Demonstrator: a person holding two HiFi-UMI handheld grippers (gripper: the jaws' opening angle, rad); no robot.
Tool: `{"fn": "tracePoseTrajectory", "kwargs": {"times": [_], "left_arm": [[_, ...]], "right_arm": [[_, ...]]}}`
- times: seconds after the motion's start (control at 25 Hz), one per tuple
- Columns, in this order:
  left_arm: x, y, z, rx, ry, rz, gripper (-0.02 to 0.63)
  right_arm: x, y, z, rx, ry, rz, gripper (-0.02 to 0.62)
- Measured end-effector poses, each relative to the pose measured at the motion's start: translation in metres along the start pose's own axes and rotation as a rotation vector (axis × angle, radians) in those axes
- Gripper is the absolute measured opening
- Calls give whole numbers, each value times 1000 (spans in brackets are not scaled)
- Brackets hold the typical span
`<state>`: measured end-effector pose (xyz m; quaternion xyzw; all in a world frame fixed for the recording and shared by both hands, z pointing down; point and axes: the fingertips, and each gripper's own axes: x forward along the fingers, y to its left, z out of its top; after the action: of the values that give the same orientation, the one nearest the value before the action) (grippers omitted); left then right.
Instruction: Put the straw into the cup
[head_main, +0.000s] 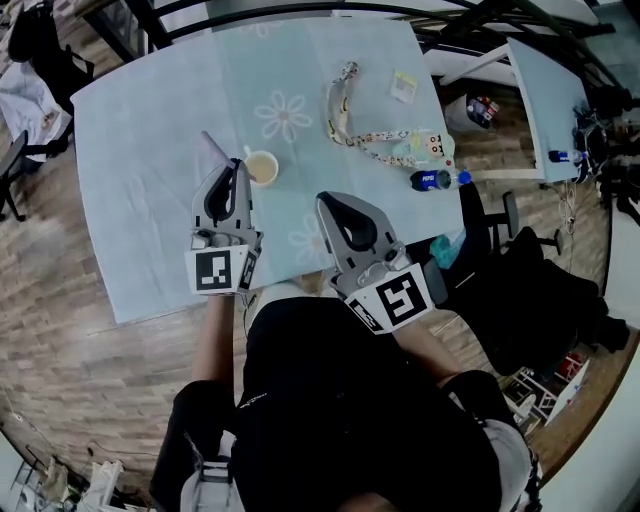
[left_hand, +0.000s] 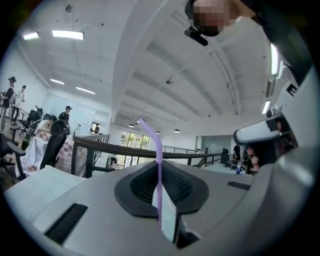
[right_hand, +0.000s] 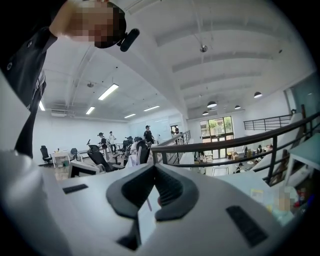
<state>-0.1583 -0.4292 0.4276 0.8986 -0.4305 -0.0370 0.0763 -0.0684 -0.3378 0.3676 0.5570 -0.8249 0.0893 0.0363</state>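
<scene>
On the counter (head_main: 140, 150), spread with a pale blue flowered cloth, a small cup (head_main: 262, 167) stands upright near the middle; its inside looks cream-coloured, though whether that is drink or bare wall cannot be told from the head view. Toward the right edge a bottle (head_main: 432, 180) with a blue label lies on its side, its fill unreadable, and a patterned strap (head_main: 345, 115) and a small card (head_main: 404, 86) lie beyond it. The purple straw (head_main: 213, 148) is not yet in the cup: it is pinched in the left tongs (head_main: 236, 172), whose jaws are closed tight on its shaft, and it rises past their tips with its bent top leaning away to the left, as the left gripper view shows. These tongs sit just left of the cup, the straw standing beside the rim rather than over it. The right tongs (head_main: 335, 208) hang nearer the person, right of the cup, tips together and gripping nothing
</scene>
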Motion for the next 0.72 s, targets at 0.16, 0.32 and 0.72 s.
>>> {"fn": "tracePoseTrajectory", "kwargs": {"times": [0.16, 0.32, 0.72], "left_arm": [[17, 11, -27, -10, 34, -19, 29], [27, 15, -57, -14, 91, -35, 29], [45, 15, -131, -18, 222, -49, 29]], "right_arm": [[4, -4, -10, 4, 31, -23, 9], [2, -8, -19, 18, 54, -55, 9], [-5, -19, -30, 27, 91, -116, 9]]}}
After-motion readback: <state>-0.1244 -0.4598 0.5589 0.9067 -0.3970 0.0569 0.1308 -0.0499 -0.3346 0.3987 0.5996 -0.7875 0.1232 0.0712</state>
